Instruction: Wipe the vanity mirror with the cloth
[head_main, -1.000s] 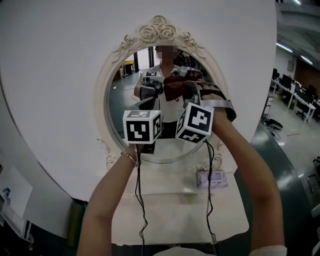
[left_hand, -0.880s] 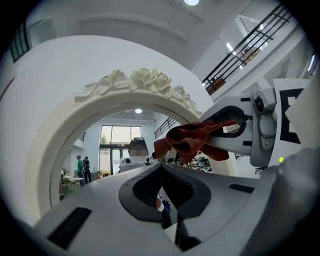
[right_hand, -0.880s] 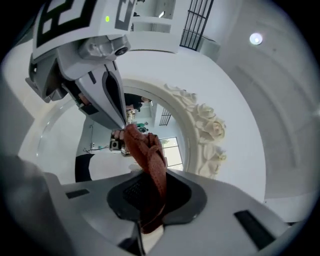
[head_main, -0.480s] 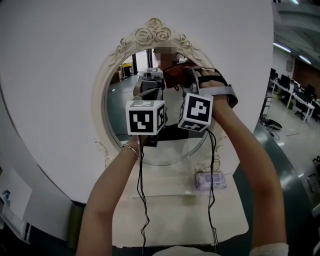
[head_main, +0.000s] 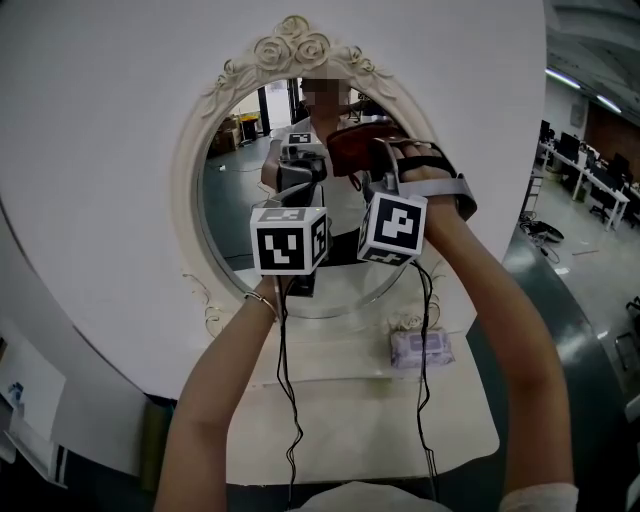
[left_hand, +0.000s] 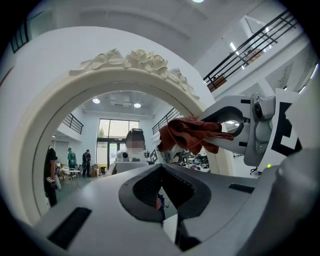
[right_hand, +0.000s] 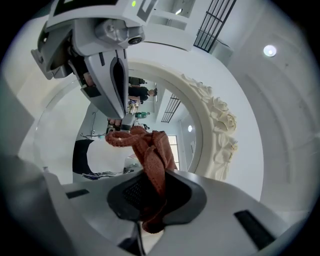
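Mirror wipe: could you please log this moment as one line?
right gripper: shut on cloth | cloth: at mirror, upper right | left gripper: shut, empty

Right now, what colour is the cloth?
Rust red, a reddish brown. The cloth shows best in the right gripper view, clamped in the right gripper.

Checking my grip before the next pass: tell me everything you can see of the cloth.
The cloth is a rust-red, knitted-looking rag, bunched and twisted into folds. The right gripper is shut on its lower end. The rest sticks out past the jaws toward the upper right part of the mirror, where its tip seems to meet its own reflection in the glass. Nothing else touches it.
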